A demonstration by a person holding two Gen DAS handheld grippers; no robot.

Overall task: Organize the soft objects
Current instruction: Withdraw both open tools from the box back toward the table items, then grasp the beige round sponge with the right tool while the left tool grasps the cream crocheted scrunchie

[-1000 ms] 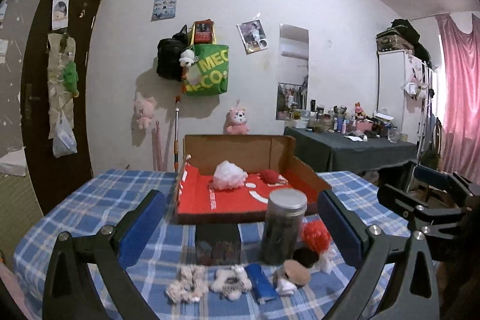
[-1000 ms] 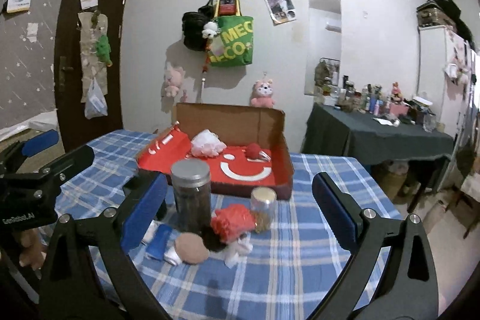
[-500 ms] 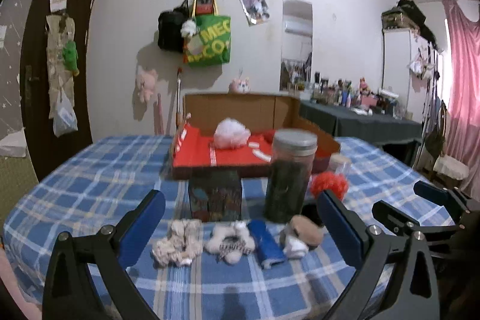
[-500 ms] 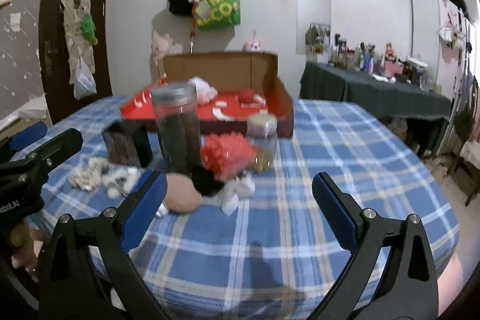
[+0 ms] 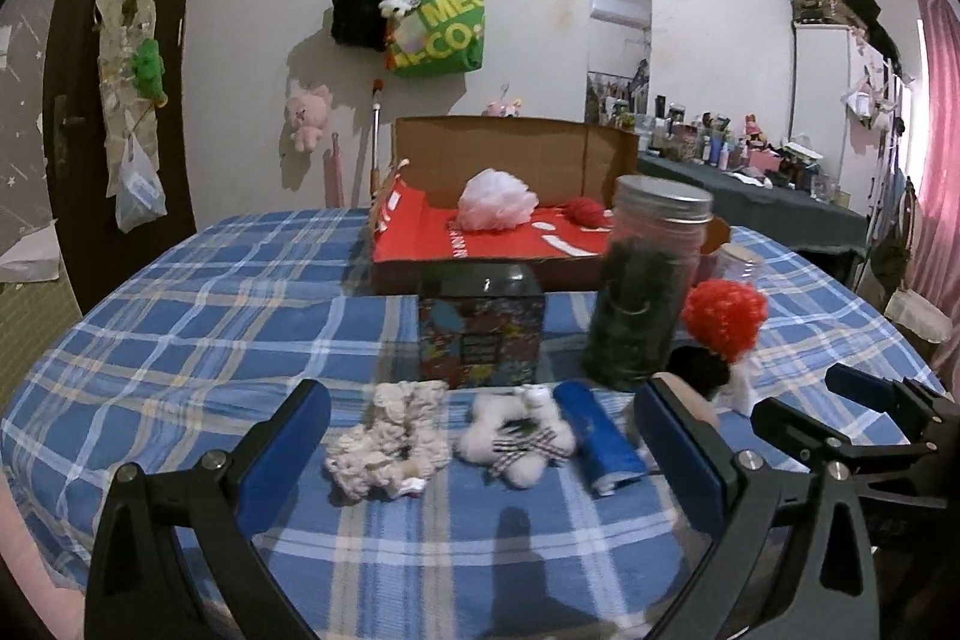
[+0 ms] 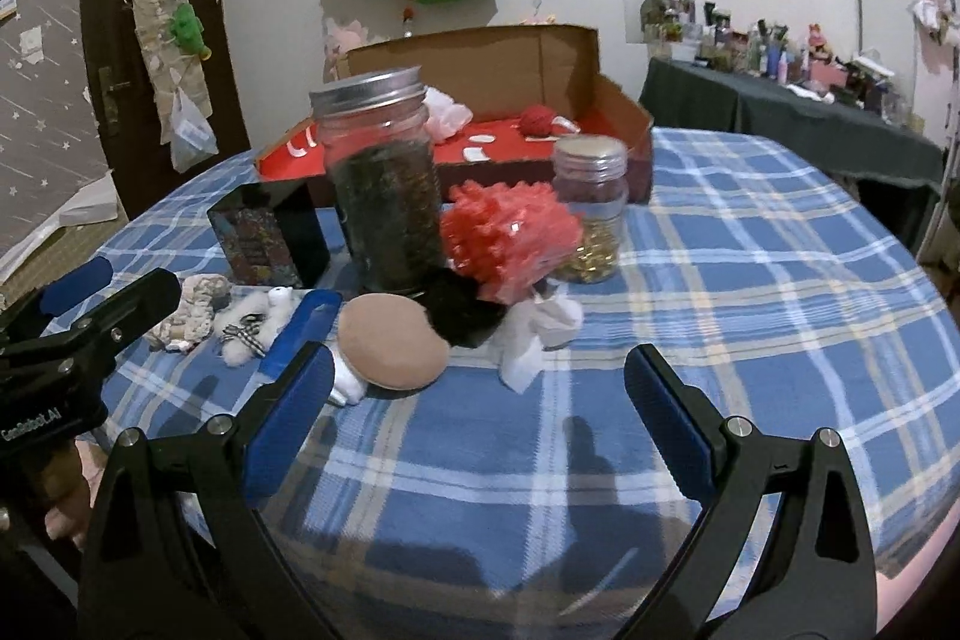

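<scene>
Soft items lie in a row on the blue plaid tablecloth: a beige fuzzy scrunchie [image 5: 389, 441], a white fluffy bow [image 5: 516, 441], a blue roll [image 5: 600, 436], a tan puff [image 6: 391, 341], a black scrunchie [image 6: 462, 313] and a red pompom [image 6: 510, 238]. My left gripper [image 5: 480, 454] is open, low over the scrunchie and the bow. My right gripper [image 6: 477, 403] is open, just before the tan puff. An open cardboard box [image 5: 510, 226] with a red floor holds a white pouf [image 5: 498, 205] and a red yarn ball [image 5: 585, 211].
A tall dark jar [image 5: 651, 280], a small jar of gold bits [image 6: 591, 214] and a dark printed tin [image 5: 480, 328] stand between the soft items and the box. A white cloth scrap [image 6: 534, 334] lies by the pompom. A cluttered side table [image 6: 792, 100] stands at the right.
Both grippers have come down and forward toward the row of soft items. Both stay open and empty. Nothing on the table has moved.
</scene>
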